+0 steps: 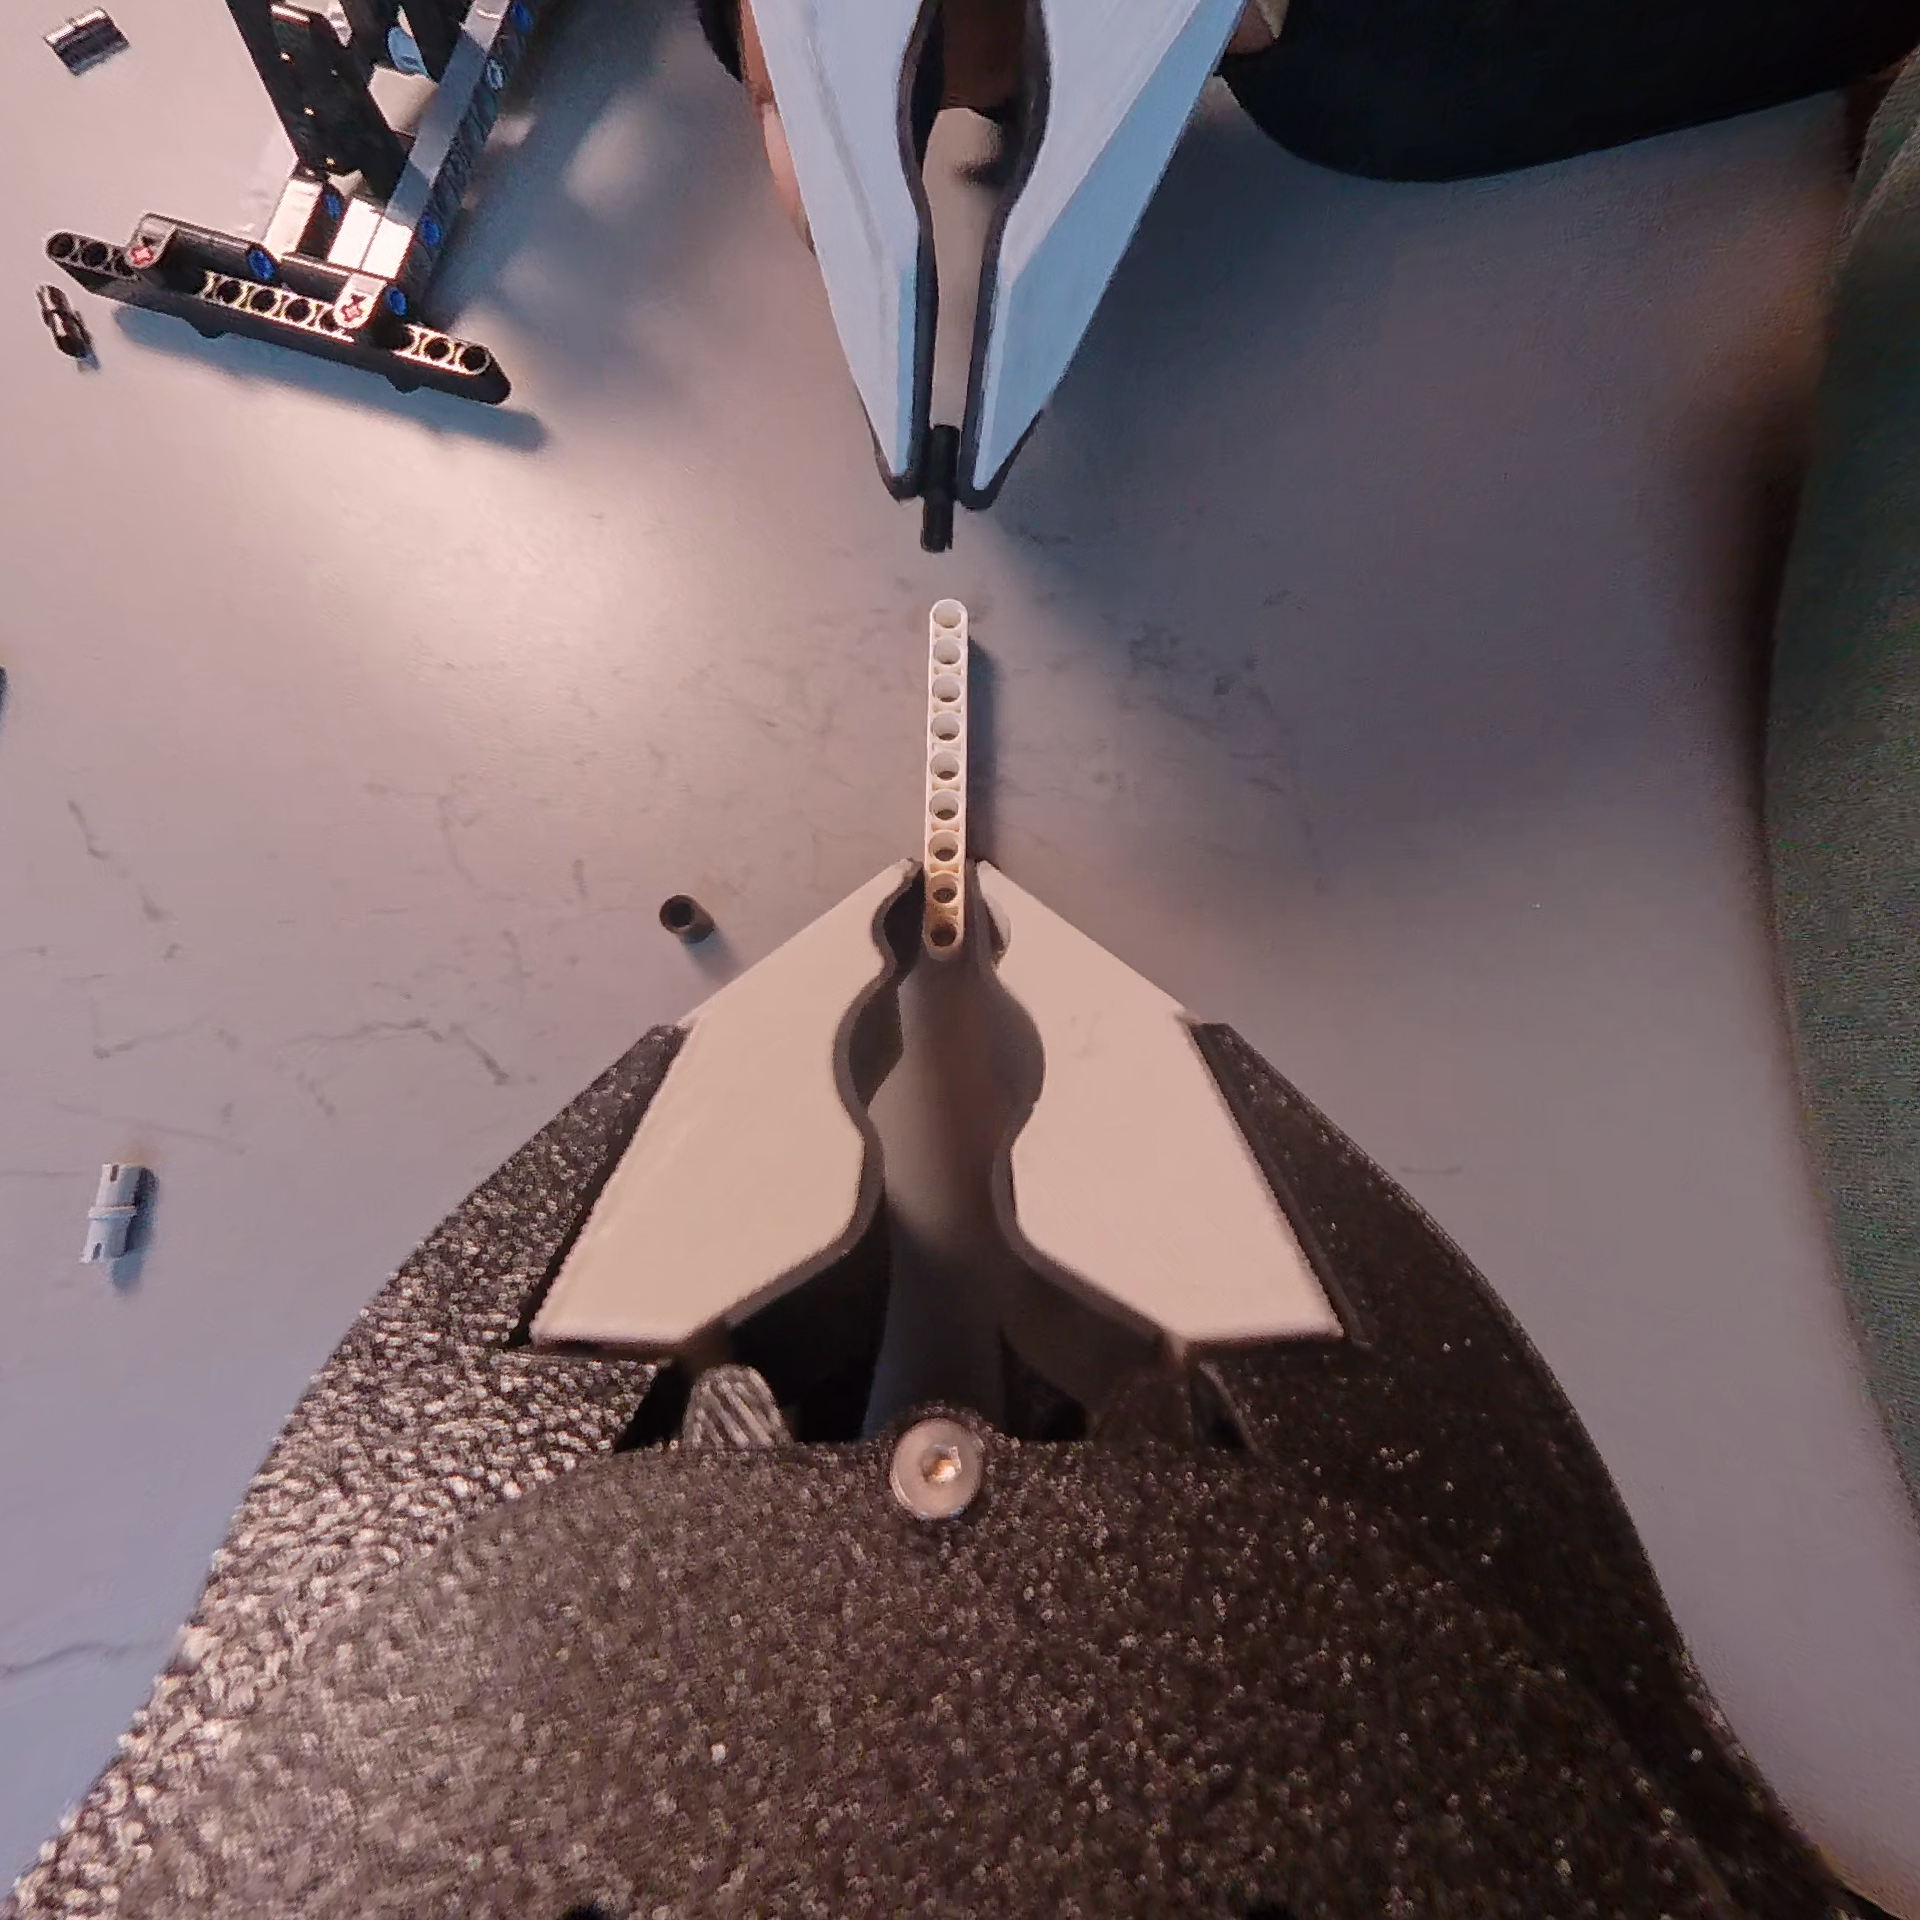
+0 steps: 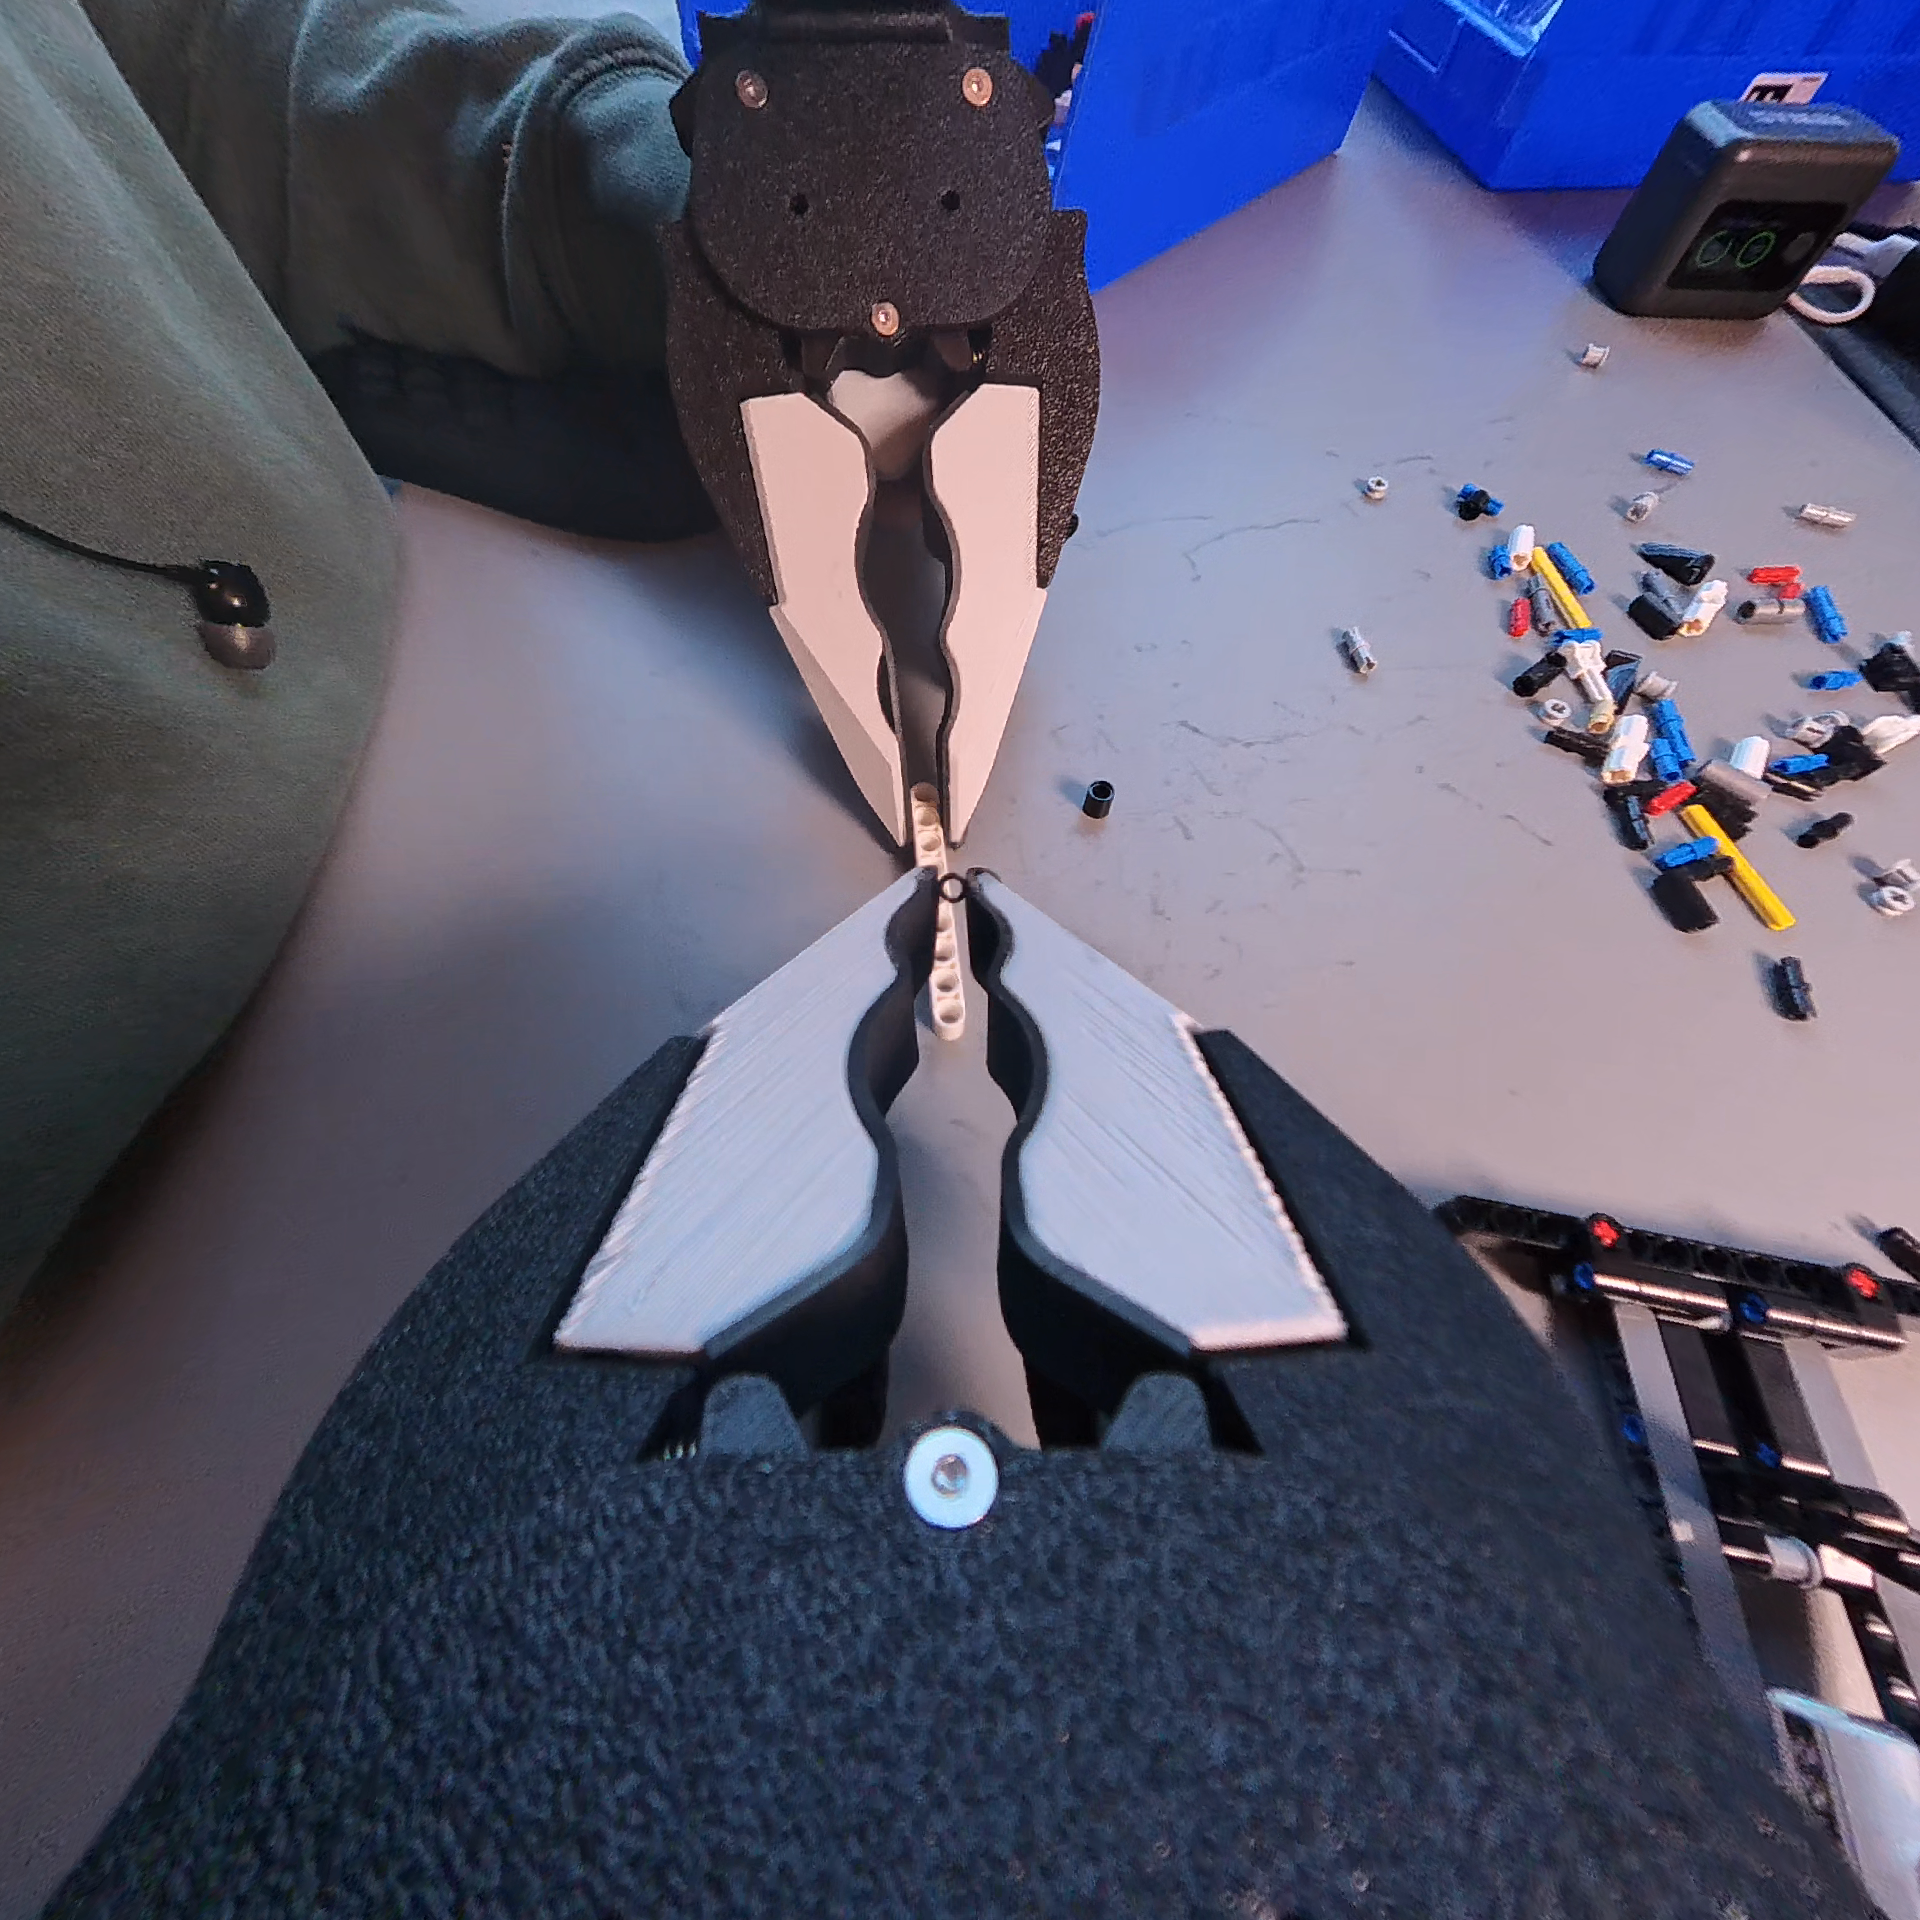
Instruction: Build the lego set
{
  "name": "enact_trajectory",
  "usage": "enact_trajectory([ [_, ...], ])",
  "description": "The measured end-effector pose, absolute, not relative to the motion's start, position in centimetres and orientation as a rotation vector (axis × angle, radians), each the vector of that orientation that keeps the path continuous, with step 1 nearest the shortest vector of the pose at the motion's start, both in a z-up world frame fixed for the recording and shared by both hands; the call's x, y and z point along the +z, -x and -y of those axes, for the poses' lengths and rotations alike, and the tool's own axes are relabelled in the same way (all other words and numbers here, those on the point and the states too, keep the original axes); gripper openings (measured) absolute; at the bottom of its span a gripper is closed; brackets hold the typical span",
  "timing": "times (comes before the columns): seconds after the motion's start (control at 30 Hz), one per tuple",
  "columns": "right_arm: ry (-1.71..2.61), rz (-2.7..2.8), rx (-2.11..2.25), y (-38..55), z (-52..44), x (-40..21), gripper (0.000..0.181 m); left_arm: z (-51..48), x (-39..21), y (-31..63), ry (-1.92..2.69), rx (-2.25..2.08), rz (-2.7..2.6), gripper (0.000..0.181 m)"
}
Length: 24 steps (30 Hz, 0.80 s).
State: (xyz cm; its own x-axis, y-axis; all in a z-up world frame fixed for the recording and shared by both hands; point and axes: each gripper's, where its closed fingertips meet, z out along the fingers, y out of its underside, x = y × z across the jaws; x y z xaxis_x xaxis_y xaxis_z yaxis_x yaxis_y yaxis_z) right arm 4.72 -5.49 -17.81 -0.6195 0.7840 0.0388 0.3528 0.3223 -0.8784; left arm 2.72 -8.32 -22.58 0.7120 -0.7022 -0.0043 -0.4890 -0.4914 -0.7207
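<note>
My left gripper [image 1: 948, 883] is shut on one end of a long white beam [image 1: 948, 748] with a row of holes, which sticks straight forward above the table. My right gripper [image 1: 940, 488] faces it from the far side, shut on a short black pin [image 1: 939, 499] that juts from its tips. The pin's tip is close to the beam's free end, with a small gap between them. In the right wrist view the pin [image 2: 953, 886] shows end-on in my right gripper [image 2: 951, 883]. There the beam [image 2: 948, 987] shows between the fingers, running back to the left gripper [image 2: 928, 831].
A partly built black frame [image 1: 312, 239] with blue and red pins lies on the grey table and also shows in the right wrist view [image 2: 1745, 1351]. Other things here: - a black bush [image 2: 1097, 798] - a grey pin [image 1: 116, 1210] - a pile of loose parts [image 2: 1662, 707] - blue bins [image 2: 1247, 104] - a black device [image 2: 1745, 208] - a green sleeve [image 2: 156, 520]
</note>
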Motion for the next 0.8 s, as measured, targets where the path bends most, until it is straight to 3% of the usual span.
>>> enact_trajectory([
  [0.53, 1.007, 1.995, 1.270, -3.6, 4.7, -16.7, 0.004, 8.3, -22.6, -2.7, 2.188, -0.361, -0.900, 0.007],
  [0.67, 0.954, 1.624, 1.269, -0.6, 2.4, -9.9, 0.004, 8.3, -22.6, -2.7, 2.196, -0.380, -0.887, 0.007],
  [0.8, 0.869, 1.346, 0.985, 4.3, -2.1, -0.8, 0.004, 8.2, -22.6, -2.6, 2.196, -0.378, -0.885, 0.007],
])
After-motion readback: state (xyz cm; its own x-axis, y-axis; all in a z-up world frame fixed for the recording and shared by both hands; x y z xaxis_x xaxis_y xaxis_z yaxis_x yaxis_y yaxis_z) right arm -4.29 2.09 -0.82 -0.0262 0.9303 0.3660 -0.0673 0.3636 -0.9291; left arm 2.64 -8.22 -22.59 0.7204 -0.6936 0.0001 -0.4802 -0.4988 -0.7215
